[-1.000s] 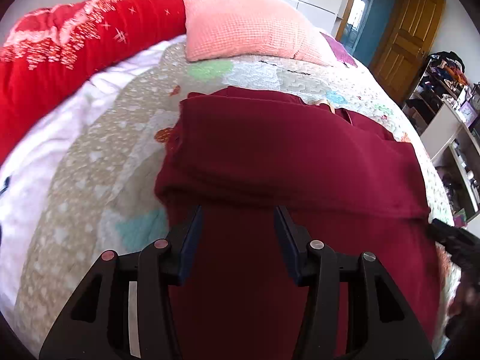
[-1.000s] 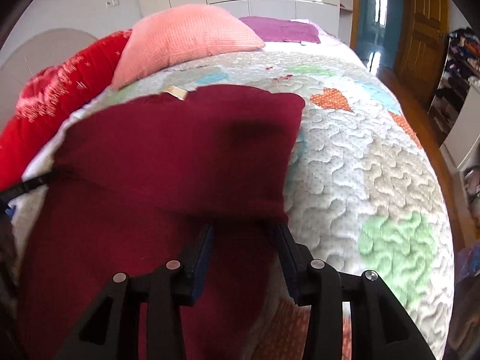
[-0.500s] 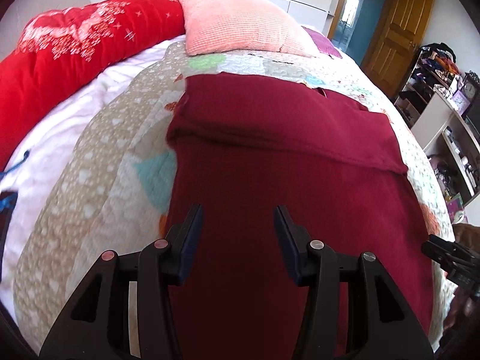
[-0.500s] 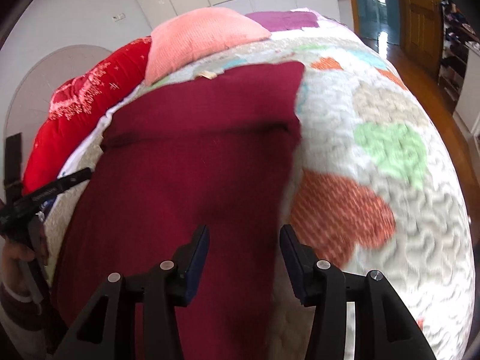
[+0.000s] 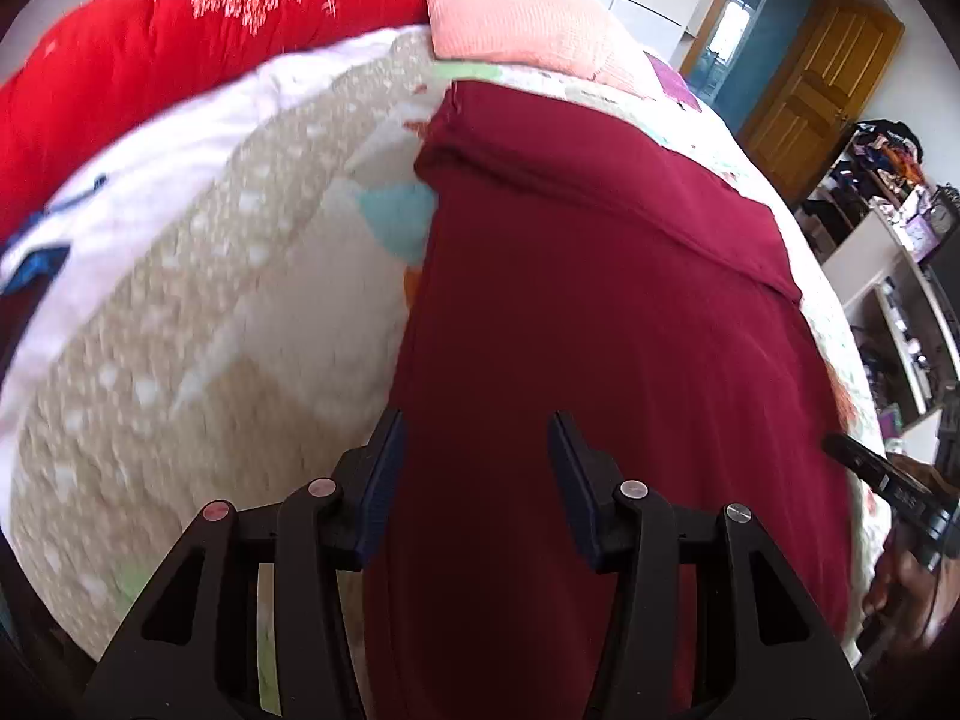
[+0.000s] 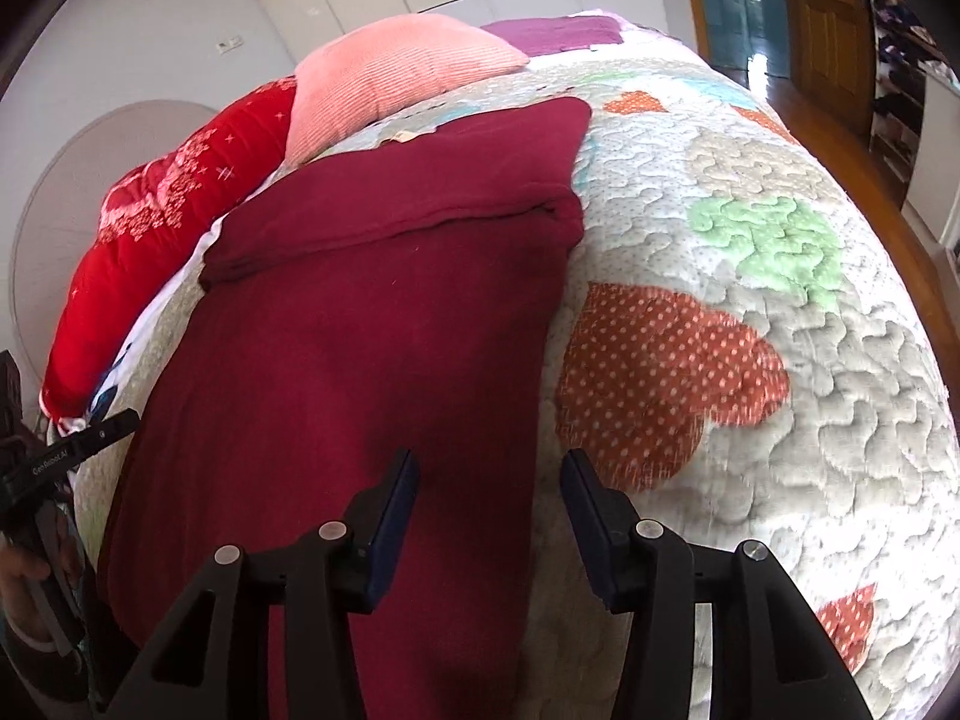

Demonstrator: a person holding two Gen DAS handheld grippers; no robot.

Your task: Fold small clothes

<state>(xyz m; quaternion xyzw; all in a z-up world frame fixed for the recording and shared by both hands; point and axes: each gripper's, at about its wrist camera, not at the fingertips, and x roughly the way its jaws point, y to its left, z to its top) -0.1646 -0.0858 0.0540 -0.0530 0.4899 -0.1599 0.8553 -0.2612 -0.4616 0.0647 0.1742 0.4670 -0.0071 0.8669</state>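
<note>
A dark red garment lies flat on the patchwork quilt, its far end folded over into a band. My left gripper hovers open over the garment's left edge, nothing between its fingers. In the right wrist view the same garment shows its folded band at the far end. My right gripper stands open over the garment's right edge, half over the quilt. Each gripper shows at the edge of the other's view: the right one, the left one.
A pink pillow and a red blanket lie at the head of the bed, with a purple cloth beyond. A wooden door and cluttered shelves stand to the right of the bed.
Both grippers have drawn back from the folded band toward the near end of the garment. The band stays lying flat where it was.
</note>
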